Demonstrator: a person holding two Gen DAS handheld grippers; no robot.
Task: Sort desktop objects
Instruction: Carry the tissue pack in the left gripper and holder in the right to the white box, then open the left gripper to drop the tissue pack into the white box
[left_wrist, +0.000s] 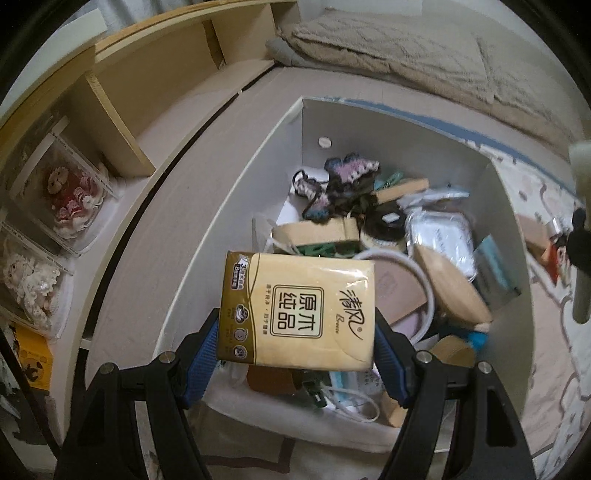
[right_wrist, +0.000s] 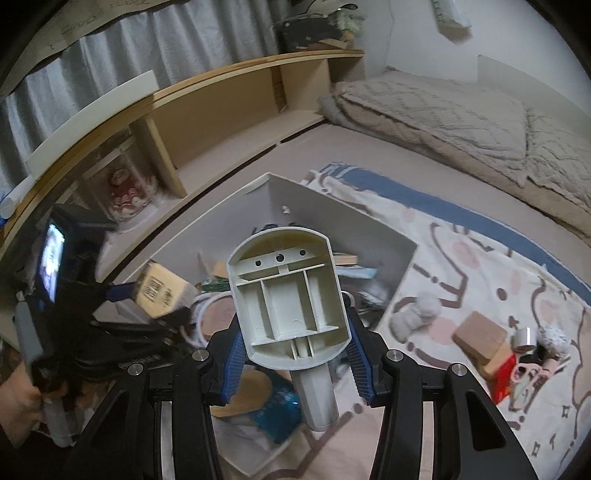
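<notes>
The left gripper (left_wrist: 297, 345) pinches a tissue pack (left_wrist: 297, 310) by its two short sides, blue pads (left_wrist: 202, 354) pressing either edge, jaws about half spread to fit the pack's width. The pack hangs above the near part of the white box (left_wrist: 258, 162), face toward the camera, its print upside down in the left wrist view; its long axis runs across the jaws, roughly level, tilted slightly down to the right. The right gripper (right_wrist: 295, 358) is clamped on a cream plastic piece (right_wrist: 286, 299), a ribbed, compartmented shell with a rounded far end and three small holes, pads against its lower flanks. Its long axis runs away from the camera along the fingers, rounded end pointing toward the far corner of the box, and a grey cylindrical stem (right_wrist: 317, 400) sticks out of its near end toward the camera. It, too, is above the box, to the right of the pack. The box is crowded: a knitted butterfly (left_wrist: 343, 184) toward its far side, a white cable (left_wrist: 413, 269) and a foil tray (left_wrist: 439, 240) near the middle. The box sits on a patterned mat (right_wrist: 480, 258); right of the box on the mat lie a wooden block (right_wrist: 480, 334) and a tape roll (right_wrist: 524, 338).
</notes>
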